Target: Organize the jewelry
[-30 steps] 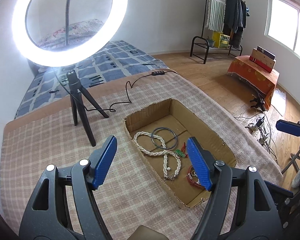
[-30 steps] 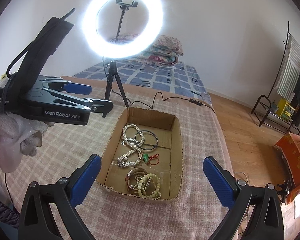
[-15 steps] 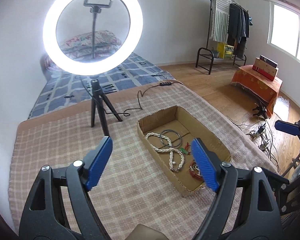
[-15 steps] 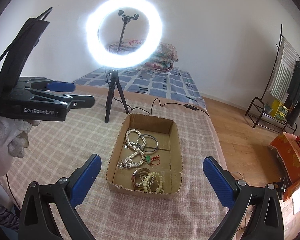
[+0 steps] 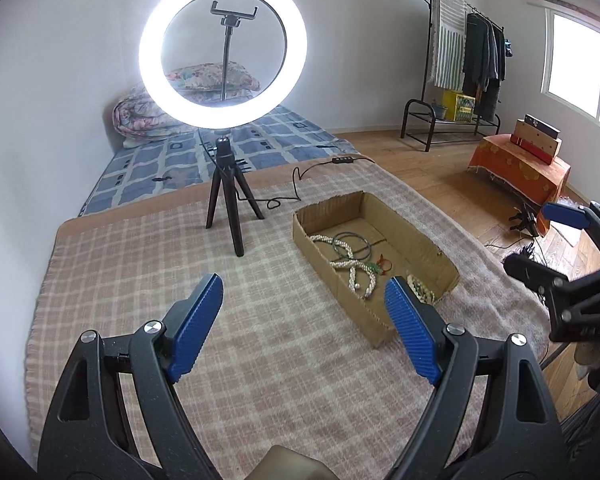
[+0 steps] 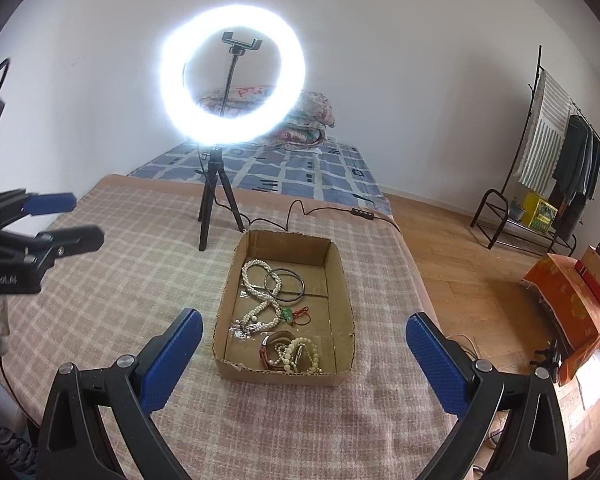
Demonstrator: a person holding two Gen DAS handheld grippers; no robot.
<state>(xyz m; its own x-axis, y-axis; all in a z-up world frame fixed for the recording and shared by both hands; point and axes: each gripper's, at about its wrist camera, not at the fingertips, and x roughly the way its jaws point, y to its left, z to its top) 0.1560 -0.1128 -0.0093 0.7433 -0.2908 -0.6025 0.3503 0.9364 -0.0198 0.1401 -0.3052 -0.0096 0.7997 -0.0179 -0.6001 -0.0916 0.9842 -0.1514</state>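
Observation:
A shallow cardboard box (image 6: pixel 284 374) lies on the checked blanket, also seen in the left wrist view (image 5: pixel 412 236). Inside are a white pearl necklace (image 6: pixel 260 304) (image 5: pixel 352 264), a dark bangle (image 6: pixel 284 284), a green pendant on red cord (image 6: pixel 288 314), and a brown strap with pale bead bracelets (image 6: pixel 292 352). My right gripper (image 6: pixel 304 318) hangs open just short of the box's near end, nothing between its blue pads. My left gripper (image 5: pixel 303 284) is open and empty over bare blanket left of the box; in the right wrist view this left gripper (image 6: pixel 80 219) shows at the left edge.
A lit ring light (image 6: pixel 168 76) on a black tripod (image 6: pixel 212 200) stands behind the box, its cable (image 6: pixel 300 208) trailing across the blanket (image 6: pixel 120 280). A blue quilted mattress (image 6: pixel 300 168) lies beyond. Wooden floor, a clothes rack (image 6: pixel 560 160) and an orange-draped stand (image 6: pixel 568 300) are to the right.
My left gripper has drawn back and to the left, away from the box, and its jaws have widened a little. The right gripper has pulled back slightly; the jewelry has not moved.

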